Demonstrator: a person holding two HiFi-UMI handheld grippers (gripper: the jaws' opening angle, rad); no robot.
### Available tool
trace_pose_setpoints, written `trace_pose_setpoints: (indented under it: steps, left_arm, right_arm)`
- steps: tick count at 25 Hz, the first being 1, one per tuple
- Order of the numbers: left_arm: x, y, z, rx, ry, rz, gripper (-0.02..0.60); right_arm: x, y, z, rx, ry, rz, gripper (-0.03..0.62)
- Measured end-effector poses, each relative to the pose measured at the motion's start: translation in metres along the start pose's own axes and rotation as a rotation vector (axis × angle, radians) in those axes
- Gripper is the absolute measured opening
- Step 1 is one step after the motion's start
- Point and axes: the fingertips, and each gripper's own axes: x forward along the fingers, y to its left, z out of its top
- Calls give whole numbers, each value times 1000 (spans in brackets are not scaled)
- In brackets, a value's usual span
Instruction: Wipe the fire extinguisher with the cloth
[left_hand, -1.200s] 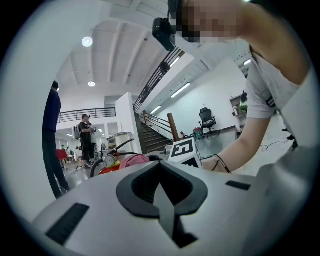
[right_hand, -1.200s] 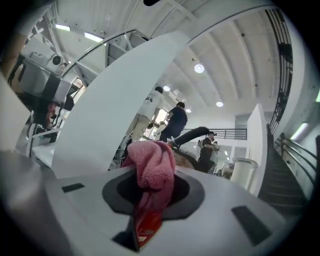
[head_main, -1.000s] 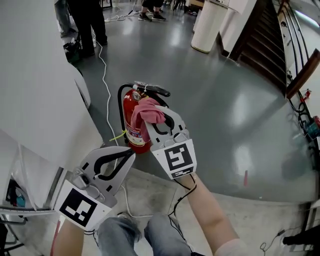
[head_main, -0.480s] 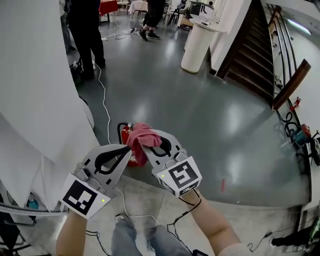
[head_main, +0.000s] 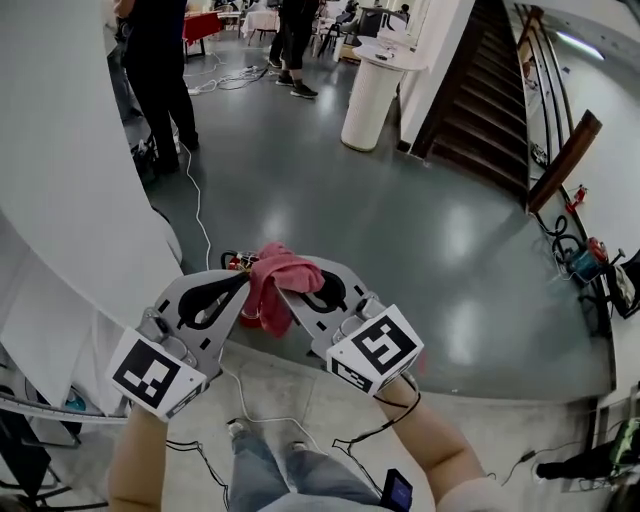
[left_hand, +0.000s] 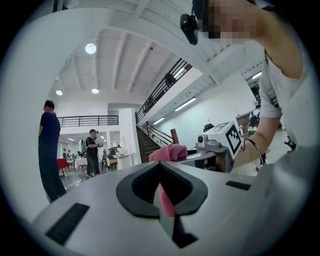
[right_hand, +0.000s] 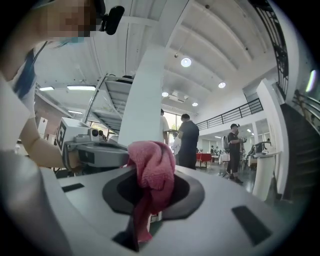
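Both grippers have lifted clear of the fire extinguisher (head_main: 236, 263), mostly hidden under them on the floor, the right gripper (head_main: 285, 290) clamped on the cloth (head_main: 272, 280), the left gripper (head_main: 240, 283) closed and empty; wiping looks paused, perhaps finished.

Head view: from above and behind both tongs, aimed steeply down. Left gripper (head_main: 238, 285) and right gripper (head_main: 287, 292) close below, glossy grey floor (head_main: 400, 250) beyond their tips.

Left gripper view: cam low on own jaws, looking fwd along them, tilted up, v. near.

Right gripper view: same setup.

Shared by all three: crumpled pink terry cloth (head_main: 272, 280) at right gripper's tip. Each gripper cam also catches the other gripper beside its jaws.
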Motion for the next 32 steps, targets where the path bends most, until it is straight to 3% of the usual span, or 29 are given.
trace_pose_setpoints:
  steps: [6,32]
  left_arm:
    - [2,-23,5,-18,-2,1,8]
    - [-17,-52,22,-11,-36,20,8]
  right_arm:
    - [-19,7,15,52,-27,23,78]
    - [-45,37,28,54,-52,63,77]
